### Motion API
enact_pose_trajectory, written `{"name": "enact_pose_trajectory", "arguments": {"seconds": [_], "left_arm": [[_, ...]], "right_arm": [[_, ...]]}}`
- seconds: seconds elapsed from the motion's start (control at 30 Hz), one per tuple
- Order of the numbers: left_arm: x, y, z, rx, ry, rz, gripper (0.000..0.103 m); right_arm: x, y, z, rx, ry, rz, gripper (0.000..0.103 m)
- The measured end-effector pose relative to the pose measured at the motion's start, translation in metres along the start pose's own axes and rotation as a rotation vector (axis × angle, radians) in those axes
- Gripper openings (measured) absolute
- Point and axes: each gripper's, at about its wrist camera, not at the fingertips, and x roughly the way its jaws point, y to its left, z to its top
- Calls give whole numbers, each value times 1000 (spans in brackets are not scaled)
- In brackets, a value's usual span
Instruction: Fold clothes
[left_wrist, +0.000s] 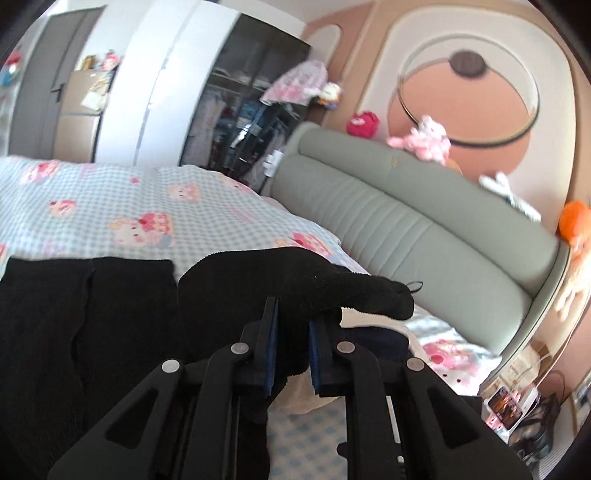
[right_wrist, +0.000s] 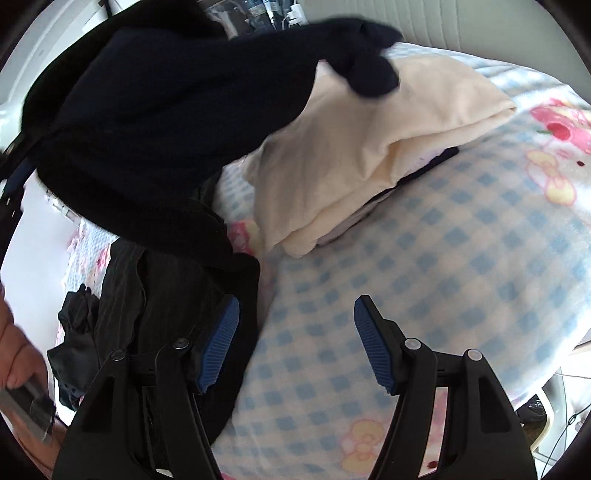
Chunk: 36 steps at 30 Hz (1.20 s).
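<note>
Left gripper (left_wrist: 291, 332): jaws drawn narrow, blue pads pinching a fold of the black garment (left_wrist: 280, 280). Fabric is fuzzy, knit-like, matte; a sleeve-shaped end juts past the jaws toward the headboard (left_wrist: 406, 229), with a small loop at its tip. No numerals or print visible on it.

Right gripper (right_wrist: 295, 347): jaws wide, ribbed blue pads apart, nothing between them. It hangs over bare bedsheet (right_wrist: 424, 266); its left pad sits at the edge of dark cloth.

Bedsheet: soft, blue-and-white check with pink cartoon prints, lightly rumpled. Taken as landmark below.

On the sheet, right wrist view:
- Black garment lifted, draped in a broad arc above the sheet, one end over the cream stack (right_wrist: 369, 147).
- Cream stack: smooth folded cloth, squared edges, thin dark and white layers showing beneath it.
- A second dark piece (right_wrist: 122, 280), finely ribbed, lies flat at the sheet's left side, crumpled black bits beside it.
- Open sheet to the right of the stack and in front of the jaws.
- A hand (right_wrist: 14, 343) at the left border.

Left wrist view only: grey padded headboard with vertical channels beyond the sheet, plush toys (left_wrist: 424, 142) along its top, glass-door wardrobe (left_wrist: 243, 110) behind. More flat black cloth covers the sheet's near left.
</note>
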Motion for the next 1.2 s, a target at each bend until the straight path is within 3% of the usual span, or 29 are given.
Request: {"name": "enact_pose_trajectory", "arguments": {"seconds": [0.07, 0.13, 0.2, 0.27, 0.33, 0.37, 0.4, 0.57, 0.63, 0.8, 0.83, 0.9, 1.07, 1.13, 1.2], "left_arm": [[-44, 57, -19, -126, -36, 86, 15], [-72, 114, -45, -211, -14, 212, 15], [-77, 169, -71, -252, 151, 344, 15], [-86, 201, -96, -264, 282, 370, 16], [-99, 223, -117, -270, 371, 374, 32], [-108, 227, -124, -265, 379, 369, 53], [-116, 227, -127, -243, 372, 378, 58], [-131, 203, -118, -27, 287, 428, 60], [-114, 188, -111, 44, 280, 417, 66], [-61, 146, -101, 230, 289, 391, 66], [-54, 136, -101, 275, 276, 415, 66], [-43, 123, -101, 331, 240, 561, 66], [-35, 170, -92, 160, 268, 850, 66], [-50, 185, -90, 108, 268, 862, 66], [-67, 188, -92, 75, 247, 786, 66]], "right_arm": [[10, 16, -10, -26, 30, 15, 67], [22, 31, -23, -49, 67, 30, 68], [36, 47, -37, -73, 101, 28, 68], [46, 59, -51, -97, 133, 25, 68], [56, 68, -64, -118, 163, 14, 68], [61, 70, -69, -124, 174, 1, 68], [65, 72, -74, -130, 184, -13, 68], [76, 81, -88, -188, 201, -93, 68], [74, 85, -89, -212, 198, -113, 68], [63, 93, -89, -215, 206, -70, 68], [61, 95, -91, -224, 208, -56, 68], [61, 103, -95, -242, 218, -25, 68], [75, 147, -104, -359, 237, 105, 69], [90, 162, -105, -384, 260, 128, 76], [112, 169, -105, -386, 287, 125, 78]]}}
